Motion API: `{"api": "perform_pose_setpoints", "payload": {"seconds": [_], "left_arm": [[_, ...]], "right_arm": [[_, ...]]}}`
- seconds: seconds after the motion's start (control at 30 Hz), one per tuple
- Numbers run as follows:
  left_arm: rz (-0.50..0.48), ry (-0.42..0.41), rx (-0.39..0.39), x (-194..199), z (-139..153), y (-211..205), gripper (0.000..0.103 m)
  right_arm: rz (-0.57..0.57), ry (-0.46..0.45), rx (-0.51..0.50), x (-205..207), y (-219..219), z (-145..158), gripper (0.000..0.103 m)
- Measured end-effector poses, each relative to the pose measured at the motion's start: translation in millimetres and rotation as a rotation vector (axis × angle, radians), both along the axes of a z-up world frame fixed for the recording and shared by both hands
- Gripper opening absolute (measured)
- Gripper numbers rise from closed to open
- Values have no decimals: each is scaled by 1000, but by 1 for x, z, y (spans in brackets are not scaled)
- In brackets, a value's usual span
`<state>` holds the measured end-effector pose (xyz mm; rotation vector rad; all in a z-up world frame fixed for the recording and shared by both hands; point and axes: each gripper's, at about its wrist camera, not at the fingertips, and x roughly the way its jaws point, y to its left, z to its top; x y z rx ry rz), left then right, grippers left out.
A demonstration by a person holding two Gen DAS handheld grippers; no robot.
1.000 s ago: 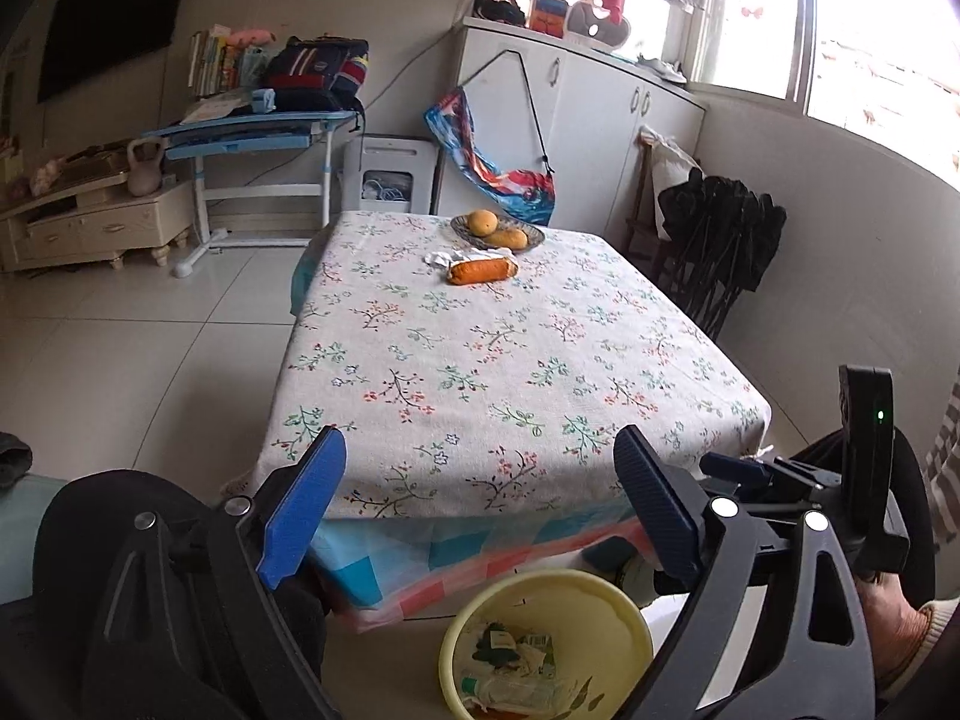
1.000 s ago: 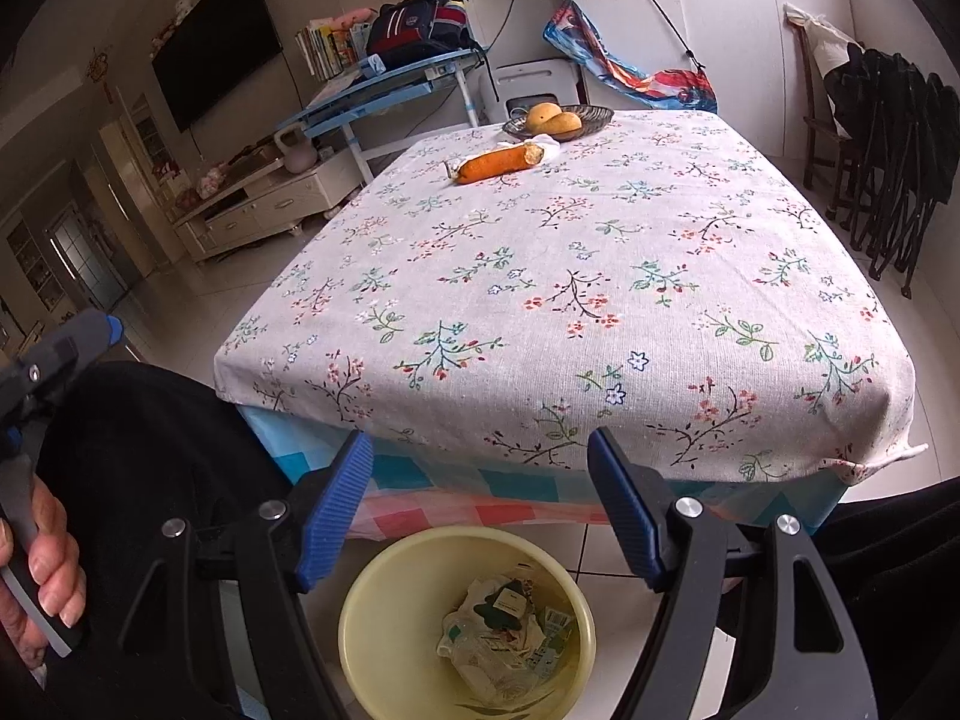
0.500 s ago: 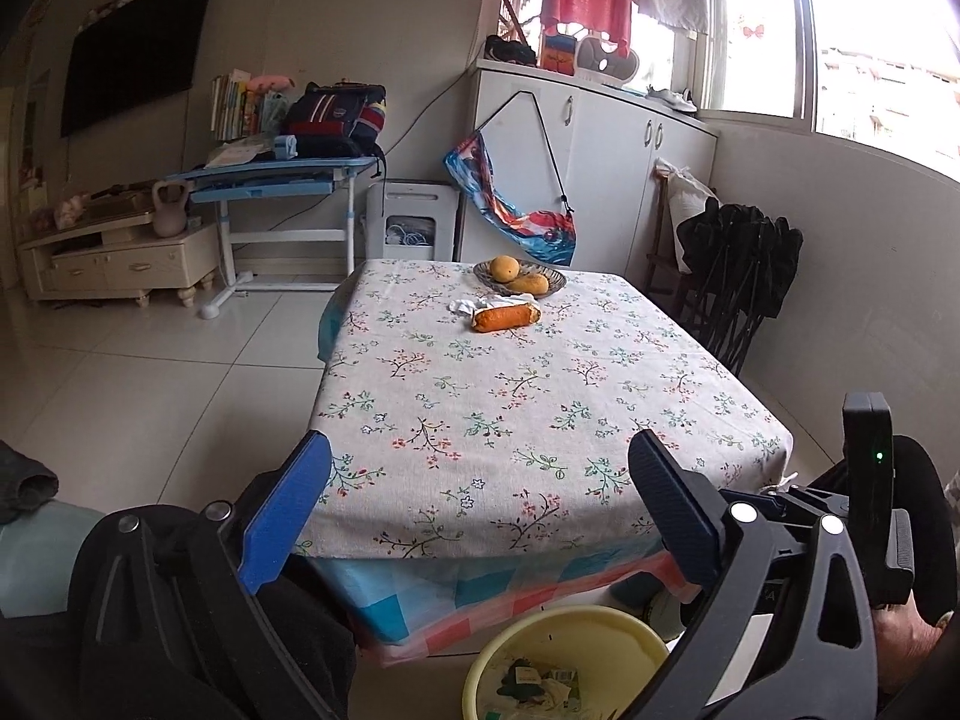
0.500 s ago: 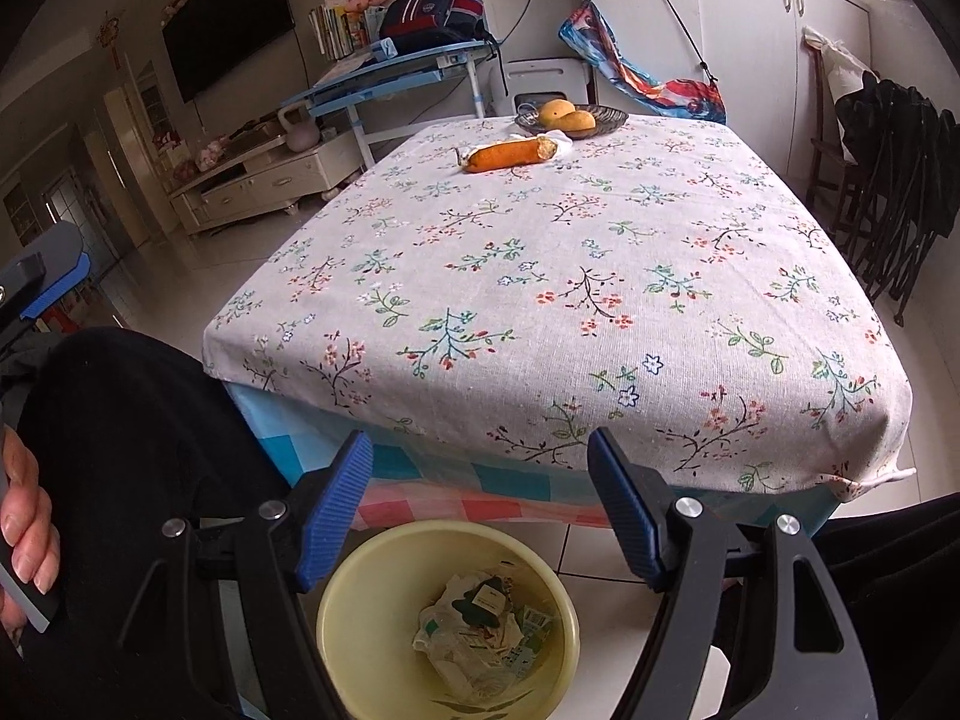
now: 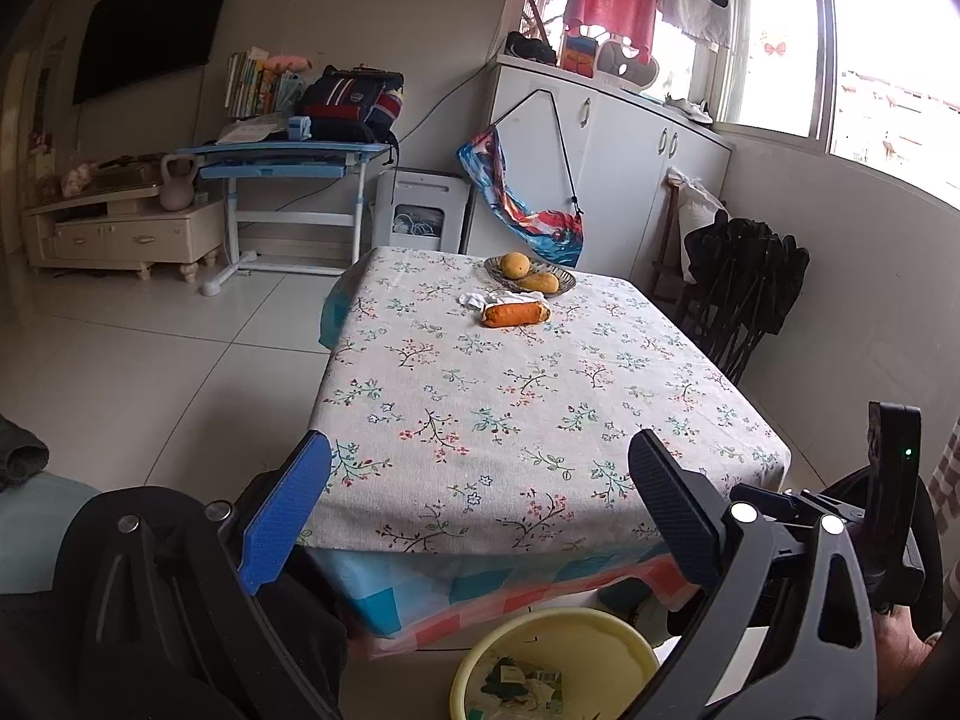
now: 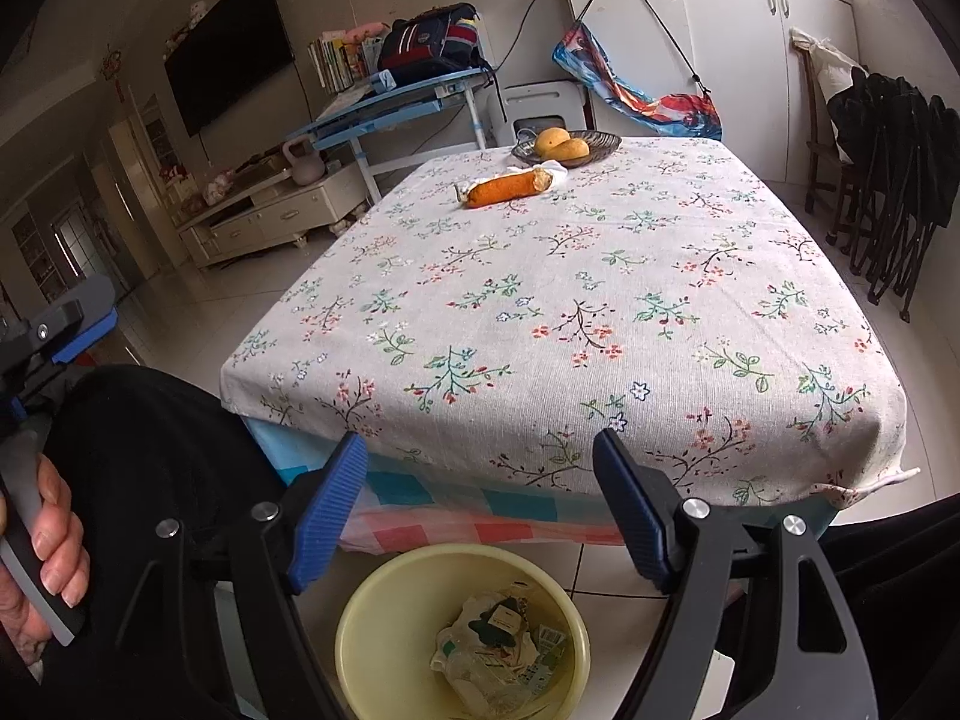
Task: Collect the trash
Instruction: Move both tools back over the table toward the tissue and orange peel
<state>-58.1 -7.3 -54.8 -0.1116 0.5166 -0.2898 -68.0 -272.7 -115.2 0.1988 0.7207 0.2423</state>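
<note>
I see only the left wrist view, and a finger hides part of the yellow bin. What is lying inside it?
Observer: The right wrist view shows the whole bin. Crumpled wrappers lie at its bottom.
Operator: Is it nearly full?
Observer: No. The inner wall above the wrappers is bare most of the way to the rim.
Operator: And the other tool, does it carry something?
Observer: No. The right hand-held gripper is open, its jaws have just widened a little, and nothing is between them.
</note>
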Motion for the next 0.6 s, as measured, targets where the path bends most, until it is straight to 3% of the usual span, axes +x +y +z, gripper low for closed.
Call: {"api": "perform_pose_setpoints", "payload": {"seconds": [0.3,0.6], "left_arm": [[9,10,36,2,-3,-7,96],[-48,-47,65,33,21,-19,96]], "right_arm": [[-17,-40,75,-4,-10,10,75],[24,-24,114,1,-2,11,75]]}}
